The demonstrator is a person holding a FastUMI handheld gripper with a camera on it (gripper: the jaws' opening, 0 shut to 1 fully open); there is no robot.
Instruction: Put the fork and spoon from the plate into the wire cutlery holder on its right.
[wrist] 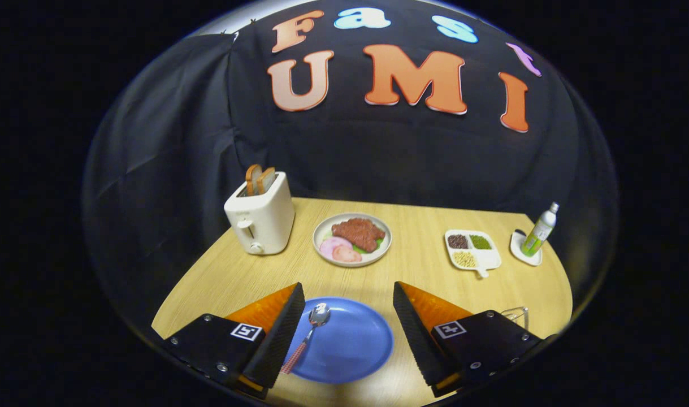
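The hand-held gripper [349,294] is hovering, fingers wide apart, over the round blue plate [350,345], where a metal spoon with a checked handle [309,334] is lying near its left edge.

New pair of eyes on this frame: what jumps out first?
Nearest is the round blue plate, lying between the open tool's two fingers, with a metal spoon with a checked handle on its left part, close to the left finger. Beyond the plate on the wooden table are a cream toaster with two bread slices and a pale plate of meat and ham slices. A wire holder peeks out behind the right finger.
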